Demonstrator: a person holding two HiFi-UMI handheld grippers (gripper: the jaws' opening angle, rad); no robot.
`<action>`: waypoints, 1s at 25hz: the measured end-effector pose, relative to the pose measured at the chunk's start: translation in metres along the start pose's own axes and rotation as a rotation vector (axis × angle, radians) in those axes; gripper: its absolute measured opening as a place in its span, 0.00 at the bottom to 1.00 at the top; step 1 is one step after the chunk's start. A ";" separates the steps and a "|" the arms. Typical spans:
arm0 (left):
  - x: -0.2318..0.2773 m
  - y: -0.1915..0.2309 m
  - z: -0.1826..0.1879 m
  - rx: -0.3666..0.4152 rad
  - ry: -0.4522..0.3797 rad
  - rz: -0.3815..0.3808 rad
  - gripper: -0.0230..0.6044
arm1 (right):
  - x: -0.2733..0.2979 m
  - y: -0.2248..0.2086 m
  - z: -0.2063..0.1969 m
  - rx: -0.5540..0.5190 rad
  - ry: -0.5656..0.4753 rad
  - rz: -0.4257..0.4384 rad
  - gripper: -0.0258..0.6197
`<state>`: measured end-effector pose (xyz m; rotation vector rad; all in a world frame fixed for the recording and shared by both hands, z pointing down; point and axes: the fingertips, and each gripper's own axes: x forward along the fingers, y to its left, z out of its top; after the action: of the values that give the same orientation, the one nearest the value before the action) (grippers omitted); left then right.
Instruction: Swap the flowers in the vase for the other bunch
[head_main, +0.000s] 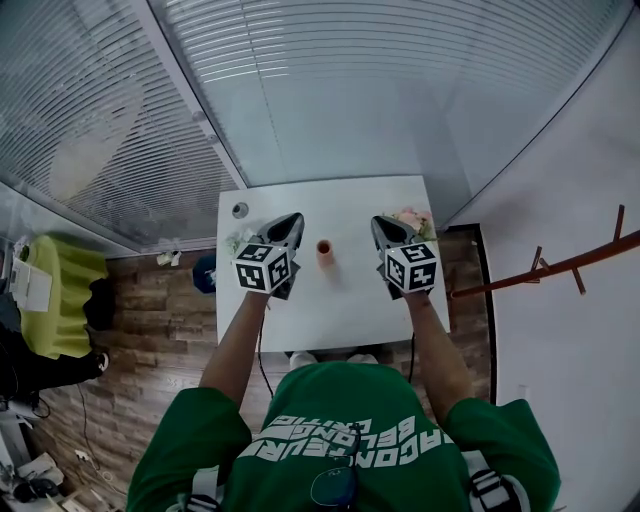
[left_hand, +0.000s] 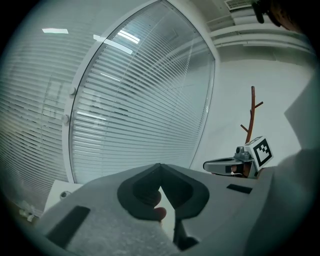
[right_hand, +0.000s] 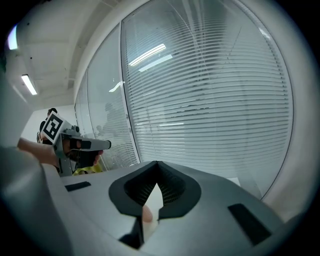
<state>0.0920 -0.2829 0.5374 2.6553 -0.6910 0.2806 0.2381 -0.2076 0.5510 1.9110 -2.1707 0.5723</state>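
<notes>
All positions are given from the vase (head_main: 324, 252). It is small and orange, looks upright, and sits mid-table (head_main: 330, 200). No stems show in it from the head view, so it's either empty or they're too small to resolve.

Far left of the vase, toward the back edge, there's a small round thing (head_main: 240, 210), probably not part of the job. Left of the vase is a pale green bunch (head_main: 236, 243), mostly covered by the left gripper (head_main: 292, 220). That gripper hangs over the table just left of the vase, nose pointing away from the person, jaws closed tip to tip with nothing in them.

Right of the vase, the right gripper (head_main: 378, 224) is in a mirror pose, jaws also closed and empty. The pink bunch (head_main: 412, 217) lies further right, partly hidden by that gripper.

Key relation: the vase sits centred between the two grippers, with neither nearer. Each bunch lies outboard of its own gripper, so the left hand is nearer the green bunch and the right hand nearer the pink. I can't tell the stem direction of either bunch because too much is covered. My read is that either hand has to open and drop before any pick.
</notes>
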 end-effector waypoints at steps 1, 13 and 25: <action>0.000 0.001 0.000 -0.001 -0.001 0.004 0.04 | 0.000 0.000 0.000 -0.001 -0.001 0.001 0.06; -0.004 0.011 -0.003 -0.009 -0.010 -0.011 0.04 | 0.004 0.005 -0.004 -0.008 0.007 -0.008 0.06; -0.011 0.015 -0.015 -0.002 0.021 -0.135 0.04 | -0.010 0.025 -0.017 0.027 -0.002 -0.139 0.06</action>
<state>0.0734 -0.2845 0.5526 2.6776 -0.5021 0.2698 0.2128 -0.1892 0.5581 2.0564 -2.0211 0.5776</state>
